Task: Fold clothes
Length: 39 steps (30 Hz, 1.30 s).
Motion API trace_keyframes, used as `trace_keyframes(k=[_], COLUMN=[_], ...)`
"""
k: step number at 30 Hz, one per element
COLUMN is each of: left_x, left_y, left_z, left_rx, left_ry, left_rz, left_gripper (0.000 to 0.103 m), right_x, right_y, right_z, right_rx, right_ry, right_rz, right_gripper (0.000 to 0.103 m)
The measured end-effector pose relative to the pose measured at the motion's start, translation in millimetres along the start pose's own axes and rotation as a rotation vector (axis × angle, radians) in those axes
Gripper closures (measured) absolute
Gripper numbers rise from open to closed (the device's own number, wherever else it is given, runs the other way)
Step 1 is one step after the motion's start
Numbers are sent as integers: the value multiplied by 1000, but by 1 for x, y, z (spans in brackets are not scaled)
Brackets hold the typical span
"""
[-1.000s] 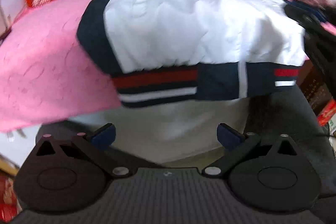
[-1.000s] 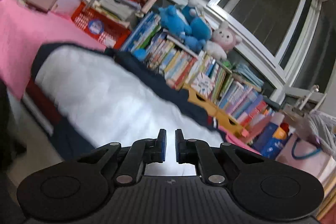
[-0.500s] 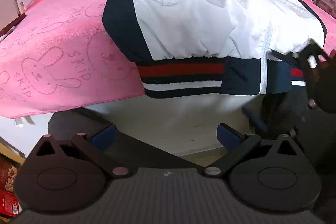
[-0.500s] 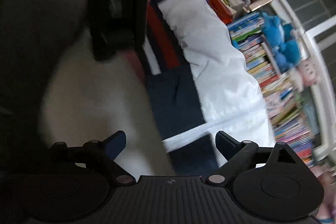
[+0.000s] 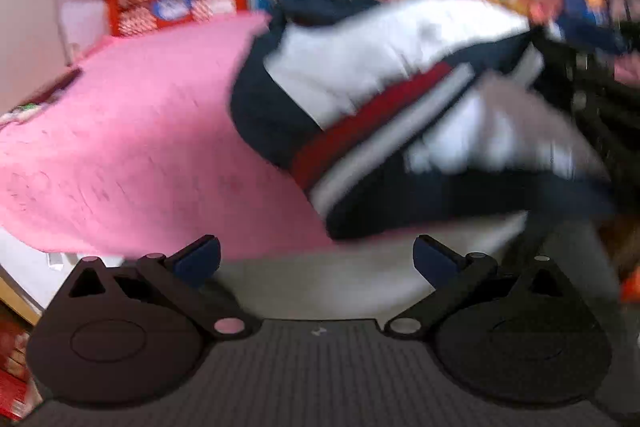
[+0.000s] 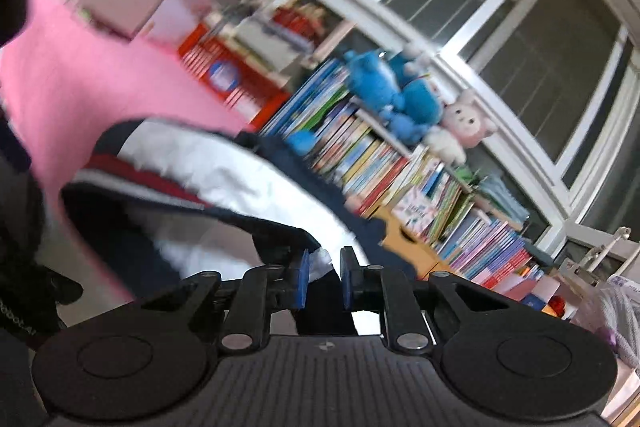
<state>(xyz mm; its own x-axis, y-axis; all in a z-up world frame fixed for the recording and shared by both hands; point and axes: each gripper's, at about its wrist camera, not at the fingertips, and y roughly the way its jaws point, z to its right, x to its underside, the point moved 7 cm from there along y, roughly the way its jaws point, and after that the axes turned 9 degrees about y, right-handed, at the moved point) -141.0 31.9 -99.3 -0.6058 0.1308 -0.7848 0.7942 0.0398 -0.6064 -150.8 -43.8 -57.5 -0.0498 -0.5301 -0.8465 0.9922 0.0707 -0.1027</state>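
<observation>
Writing: nothing legible; the round blue label on the red basket (image 5: 176, 5) and the book spines are too blurred to read.
Jacket: one white and navy jacket (image 5: 384, 67) with a red and white striped hem, lying on the pink towel (image 5: 132, 147) that covers the table; its near hem is lifted and turned up toward the right.
Left gripper (image 5: 316, 259): jaws spread wide, empty, hanging just in front of the table edge and touching no cloth.
Right gripper (image 6: 323, 281): jaws drawn close together with a fold of the jacket's hem (image 6: 320, 259) pinched between the blue pads (image 6: 303, 279); navy and white cloth hangs from the grip.
Right gripper, from the left camera: a dark blurred shape (image 5: 592, 99) at the jacket's right edge.
Soft toys: on top of the books (image 6: 360, 155) sit blue plush (image 6: 396, 95), number unclear, and one pink plush (image 6: 466, 121).
Basket: one red, behind the towel.
Window: large dark panes (image 6: 500, 7) behind the shelf.
</observation>
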Motion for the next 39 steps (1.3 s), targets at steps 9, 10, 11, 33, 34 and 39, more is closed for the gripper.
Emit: trace_keyframes(k=[9, 10, 11, 33, 34, 39], left_x=[-54, -59, -65, -95, -105, -186], left_y=[1, 1, 1, -8, -15, -10], left_z=[-32, -38, -45, -87, -90, -111], left_rx=[-123, -126, -130, -158, -164, -164], left_ry=[7, -18, -43, -63, -63, 1], left_rz=[125, 138, 151, 143, 173, 256], left_gripper=[0, 0, 0, 0, 0, 0], right_x=[-30, -30, -28, 102, 87, 12], right_y=[25, 26, 27, 1, 4, 52], right_z=[30, 32, 32, 144, 152, 216], right_rx=[10, 11, 5, 218, 215, 175], right_ry=[62, 64, 63, 292, 303, 424], right_rz=[4, 5, 1, -328, -290, -133], right_gripper=[85, 85, 85, 31, 30, 25])
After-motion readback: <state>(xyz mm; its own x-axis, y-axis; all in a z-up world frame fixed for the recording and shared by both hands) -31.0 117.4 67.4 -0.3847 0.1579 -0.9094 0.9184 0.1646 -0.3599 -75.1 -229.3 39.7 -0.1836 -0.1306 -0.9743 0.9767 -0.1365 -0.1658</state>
